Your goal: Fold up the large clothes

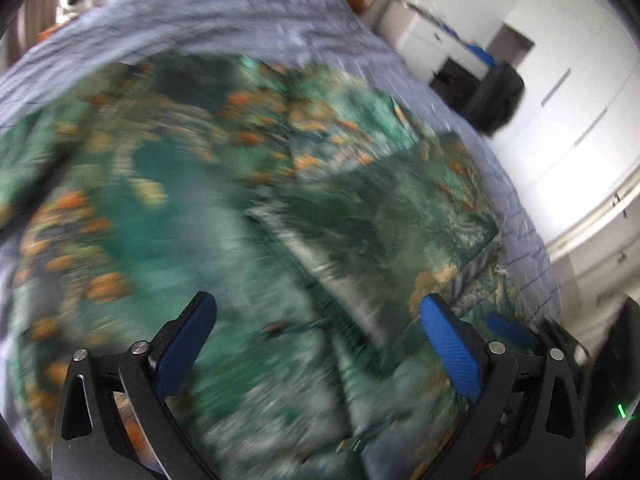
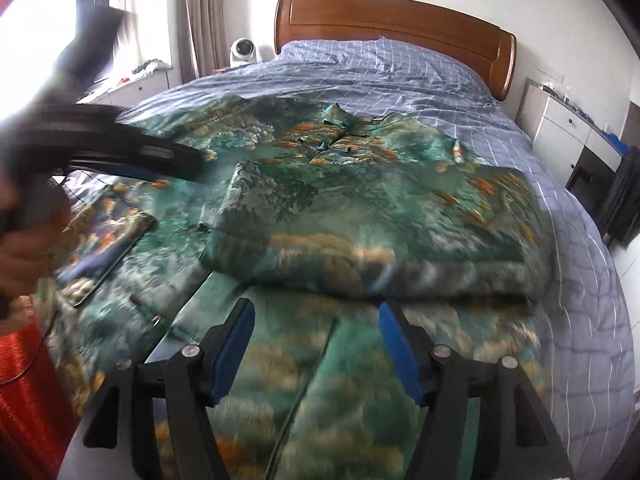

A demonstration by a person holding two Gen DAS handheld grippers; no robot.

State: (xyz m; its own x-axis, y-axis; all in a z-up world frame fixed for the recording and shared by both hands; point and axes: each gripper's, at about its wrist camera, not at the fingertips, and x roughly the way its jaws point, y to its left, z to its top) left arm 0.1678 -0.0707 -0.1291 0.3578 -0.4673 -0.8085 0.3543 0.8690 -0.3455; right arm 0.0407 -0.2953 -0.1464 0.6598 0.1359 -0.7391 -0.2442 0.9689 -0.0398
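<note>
A large green garment with an orange and cream print lies spread on the bed, its right sleeve or side panel folded over its middle. It fills the left wrist view, blurred by motion. My left gripper is open and empty above the cloth; it also shows as a dark blurred shape at the left of the right wrist view. My right gripper is open and empty over the garment's lower part.
The bed has a blue checked cover and a wooden headboard. A white nightstand stands at the right, a small white fan at the left. Something red is at my lower left.
</note>
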